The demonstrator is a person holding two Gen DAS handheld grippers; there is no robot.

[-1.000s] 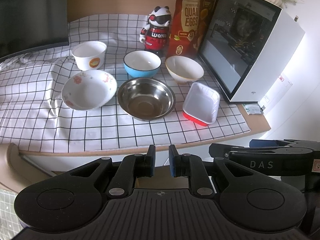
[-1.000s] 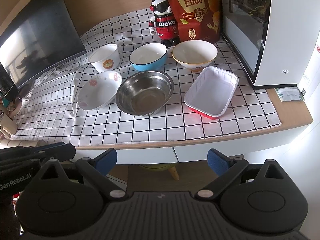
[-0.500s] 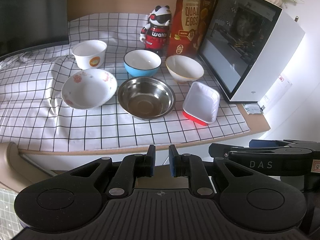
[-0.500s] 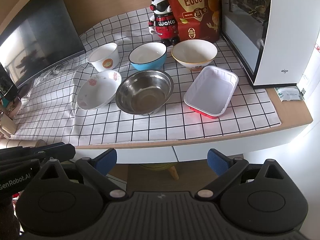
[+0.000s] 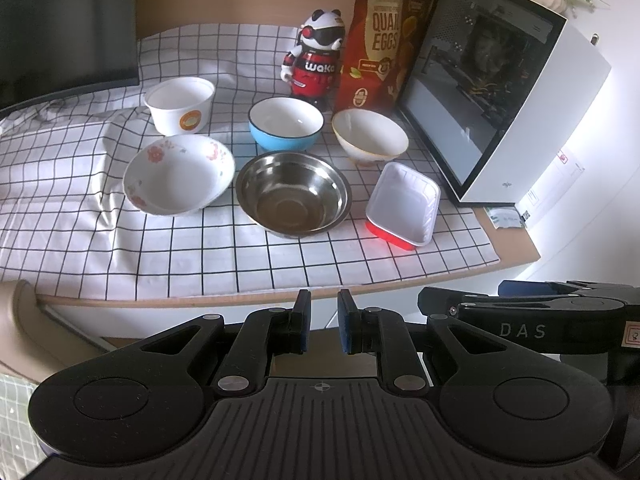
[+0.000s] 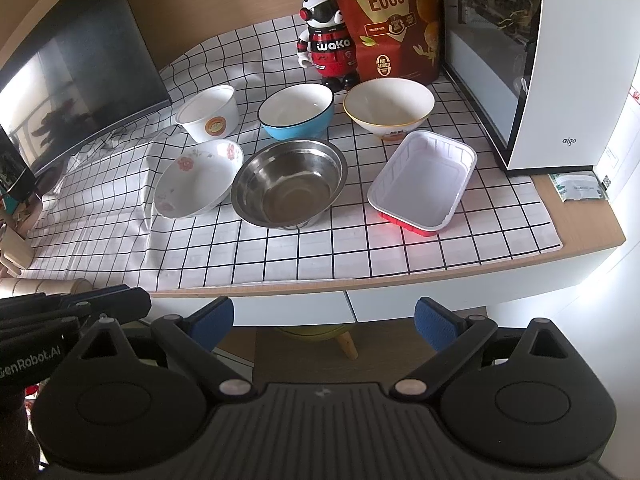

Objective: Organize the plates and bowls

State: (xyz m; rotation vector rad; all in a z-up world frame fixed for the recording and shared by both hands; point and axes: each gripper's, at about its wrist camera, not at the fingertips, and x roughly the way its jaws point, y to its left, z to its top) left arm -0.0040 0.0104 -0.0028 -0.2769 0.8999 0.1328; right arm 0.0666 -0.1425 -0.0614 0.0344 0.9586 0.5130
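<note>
On the checked cloth (image 5: pixel 168 248) stand a steel bowl (image 5: pixel 292 194) (image 6: pixel 289 182), a flowered white bowl (image 5: pixel 178 174) (image 6: pixel 198 178), a blue bowl (image 5: pixel 285 123) (image 6: pixel 296 110), a cream bowl (image 5: pixel 370 137) (image 6: pixel 389 106), a white cup-shaped bowl (image 5: pixel 180 105) (image 6: pixel 208 113) and a red-and-white rectangular tray (image 5: pixel 403 205) (image 6: pixel 423 182). My left gripper (image 5: pixel 322 326) hangs shut and empty in front of the table edge. My right gripper (image 6: pixel 324 320) stands open and empty, also short of the edge. The other gripper shows at each view's side.
A panda figurine (image 5: pixel 316 58) and a quail-egg bag (image 5: pixel 378 46) stand behind the bowls. A white glass-sided computer case (image 5: pixel 504 92) fills the right side, a dark monitor (image 6: pixel 76 92) the left. A small packet (image 6: pixel 578 186) lies on the bare wood at right.
</note>
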